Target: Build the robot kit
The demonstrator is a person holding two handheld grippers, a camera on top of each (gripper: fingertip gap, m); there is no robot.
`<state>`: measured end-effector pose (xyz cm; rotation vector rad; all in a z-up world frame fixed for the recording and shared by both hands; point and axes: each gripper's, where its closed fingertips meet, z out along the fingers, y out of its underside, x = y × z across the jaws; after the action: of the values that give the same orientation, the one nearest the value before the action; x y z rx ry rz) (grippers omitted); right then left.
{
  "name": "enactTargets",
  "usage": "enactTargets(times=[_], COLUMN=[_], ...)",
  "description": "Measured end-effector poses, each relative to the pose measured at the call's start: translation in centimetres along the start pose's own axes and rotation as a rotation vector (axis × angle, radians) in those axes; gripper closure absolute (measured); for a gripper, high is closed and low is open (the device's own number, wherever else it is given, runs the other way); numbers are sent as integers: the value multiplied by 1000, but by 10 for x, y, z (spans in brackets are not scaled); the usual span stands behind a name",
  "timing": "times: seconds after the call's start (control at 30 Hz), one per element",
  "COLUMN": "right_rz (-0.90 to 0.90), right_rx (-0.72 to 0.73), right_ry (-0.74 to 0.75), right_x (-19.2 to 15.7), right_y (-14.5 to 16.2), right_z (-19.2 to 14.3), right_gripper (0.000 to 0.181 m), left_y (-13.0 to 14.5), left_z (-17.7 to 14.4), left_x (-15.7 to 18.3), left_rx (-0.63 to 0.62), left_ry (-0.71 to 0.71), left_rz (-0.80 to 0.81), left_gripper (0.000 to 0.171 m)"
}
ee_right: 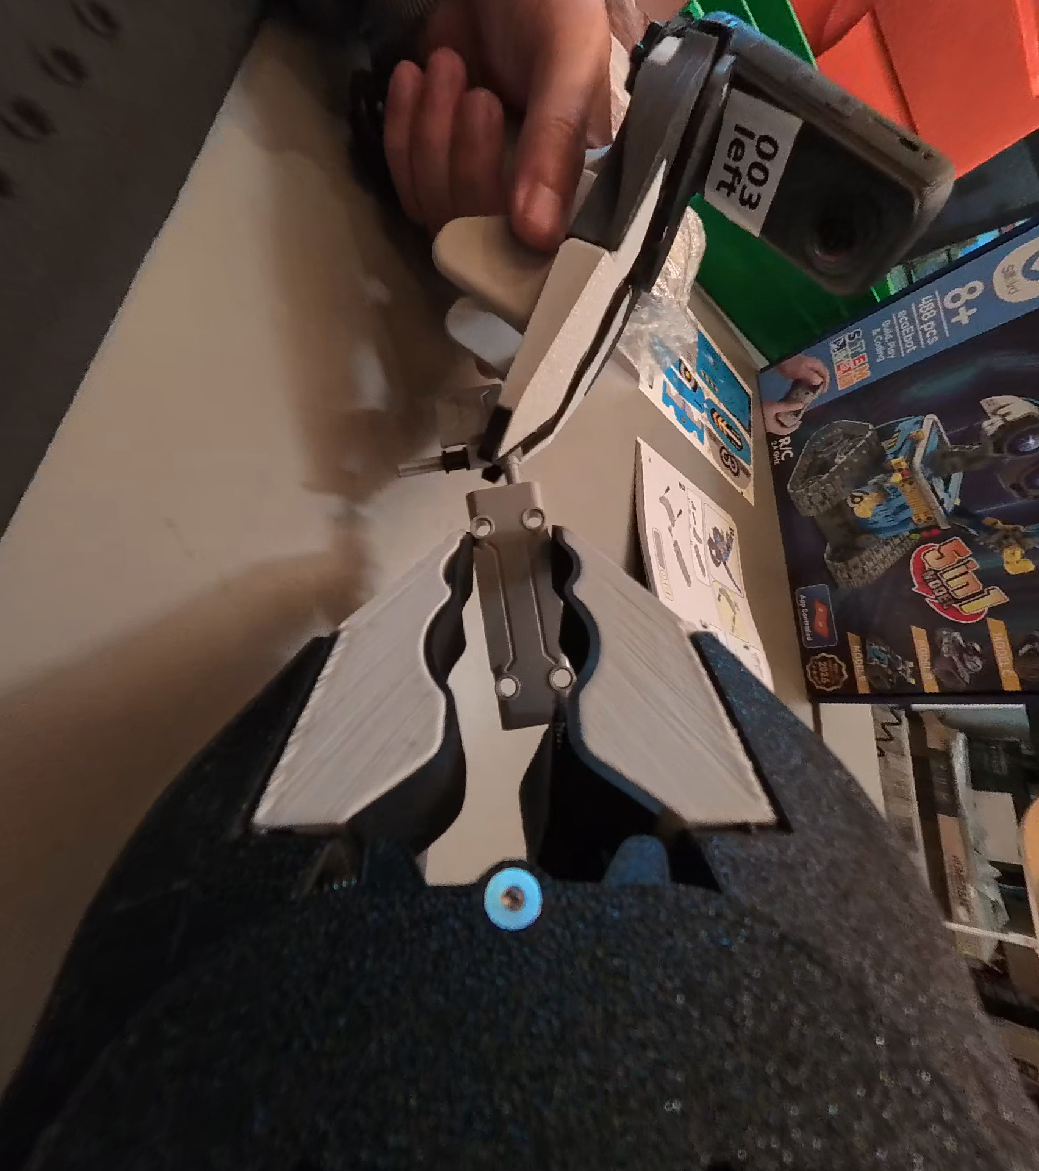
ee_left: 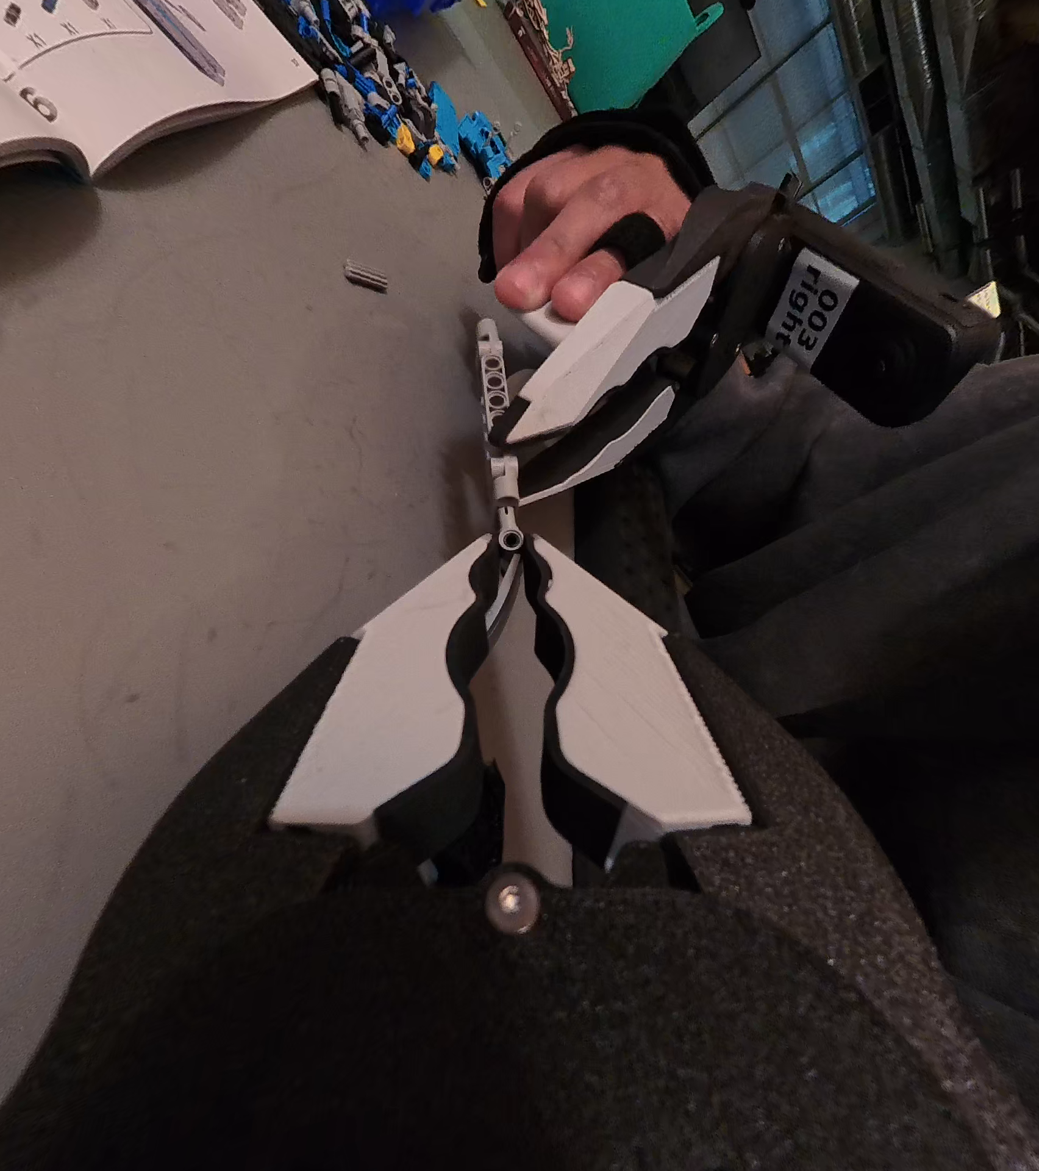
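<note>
In the left wrist view my left gripper (ee_left: 510, 550) is shut on a small grey connector piece (ee_left: 510, 538), with a thin curved grey part running back between the fingers. Its thin stub meets another grey connector (ee_left: 504, 475) at the end of a long grey holed panel (ee_left: 494, 374). The right gripper (ee_left: 509, 470) comes in from the upper right and holds that panel. In the right wrist view my right gripper (ee_right: 512, 538) is shut on the grey panel (ee_right: 516, 608). The left gripper (ee_right: 495, 467) reaches down to its far end, beside a grey-and-black pin (ee_right: 434, 467).
An open instruction booklet (ee_left: 92, 76), a pile of blue and grey building pieces (ee_left: 390, 95) and one loose grey piece (ee_left: 366, 275) lie on the grey table (ee_left: 187, 443). A blue kit box (ee_right: 948, 475), a sticker sheet (ee_right: 713, 405), a leaflet (ee_right: 694, 570) and a green bin (ee_right: 751, 298) sit to the right. The grippers are tip to tip, or close to it.
</note>
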<state>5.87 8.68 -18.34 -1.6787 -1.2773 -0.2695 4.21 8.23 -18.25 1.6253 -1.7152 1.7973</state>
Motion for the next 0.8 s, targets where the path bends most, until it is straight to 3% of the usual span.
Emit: enactTargets(times=[0.5, 0.8], right_rz=[7, 94], right_rx=[14, 117], right_ry=[-36, -106], right_x=[-6, -13], right_y=[-1, -12], right_z=[1, 2], right_gripper=[159, 159], left_y=[2, 9], left_z=[0, 1], left_x=[1, 7], left_rx=[-12, -54], left_ry=[4, 45], left_rz=[0, -7], left_gripper=[166, 167])
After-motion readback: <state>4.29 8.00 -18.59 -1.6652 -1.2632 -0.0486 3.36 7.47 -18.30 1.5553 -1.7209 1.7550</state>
